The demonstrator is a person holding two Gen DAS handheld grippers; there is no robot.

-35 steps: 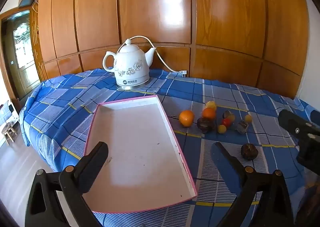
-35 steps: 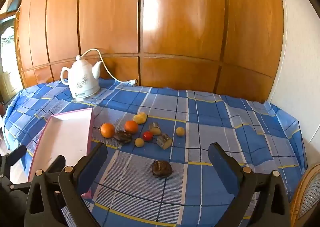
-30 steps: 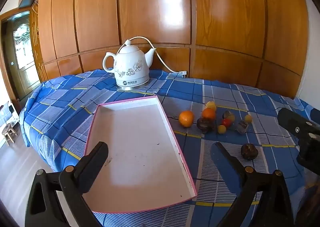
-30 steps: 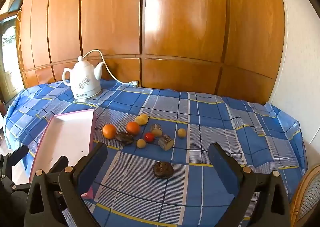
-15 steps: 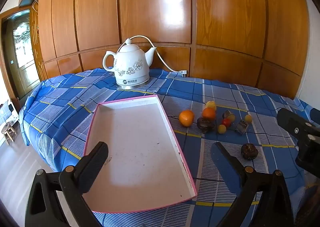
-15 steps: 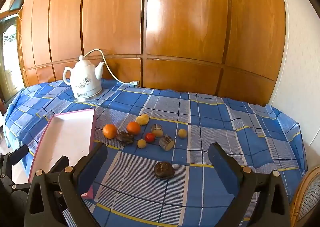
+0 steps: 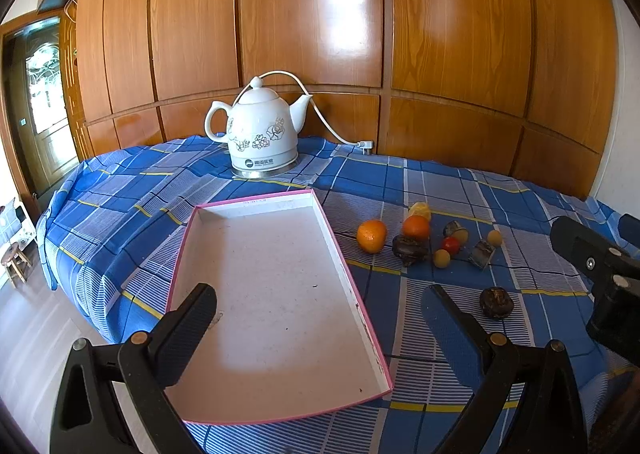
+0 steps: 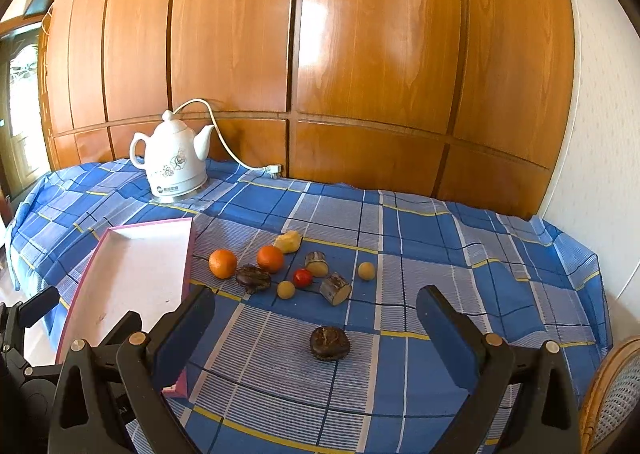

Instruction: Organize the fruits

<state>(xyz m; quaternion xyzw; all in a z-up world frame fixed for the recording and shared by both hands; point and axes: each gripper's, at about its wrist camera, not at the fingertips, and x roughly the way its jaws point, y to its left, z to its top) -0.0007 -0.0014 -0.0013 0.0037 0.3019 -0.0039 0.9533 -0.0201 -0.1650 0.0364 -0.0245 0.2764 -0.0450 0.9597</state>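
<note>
Ahead, dark fruit (image 8: 329, 342) between wide right tool (image 8: 316, 330), left tool (image 7: 320, 318) wide over tray (image 7: 256, 416)

Both wrist views look down over the table toward the wall, sharing tray (image 7: 256, 418) and kettle (image 8: 176, 165).

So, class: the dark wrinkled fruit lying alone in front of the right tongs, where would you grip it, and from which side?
Grip the dark fruit across its widest middle, coming down from above and the near side with the right tongs open. It sits low, squat and rounded on the tablecloth, apart from the other fruits, so both sides are free for the fingers.
</note>
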